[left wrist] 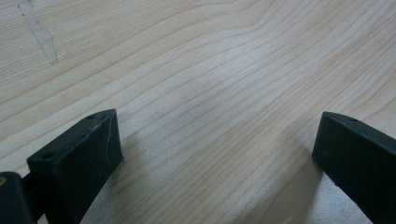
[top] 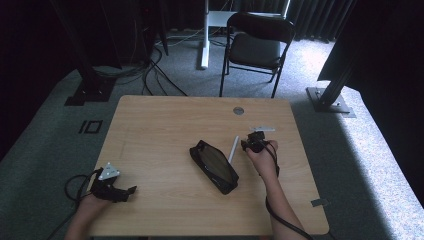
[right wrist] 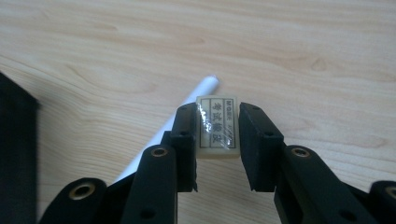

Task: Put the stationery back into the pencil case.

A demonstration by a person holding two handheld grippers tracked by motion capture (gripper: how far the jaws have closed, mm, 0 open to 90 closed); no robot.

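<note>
A small cream eraser (right wrist: 217, 127) with a printed label in clear wrap sits between the jaws of my right gripper (right wrist: 218, 113), which is shut on it just above the wood. Under and behind it lies a white pen (right wrist: 196, 95), slanting across the table. From above, the right gripper (top: 251, 144) is right of centre, beside the white pen (top: 233, 148) and a black pencil case (top: 214, 166) lying diagonally mid-table. My left gripper (top: 131, 190) rests near the front left corner; its jaws stand wide open (left wrist: 217, 140) over bare wood with nothing between them.
The wooden table (top: 160, 125) has a round cable grommet (top: 238, 110) near its far edge. Beyond it stand a black folding chair (top: 257, 42) and a white desk leg (top: 204, 35). Cables run over the carpet at the far left.
</note>
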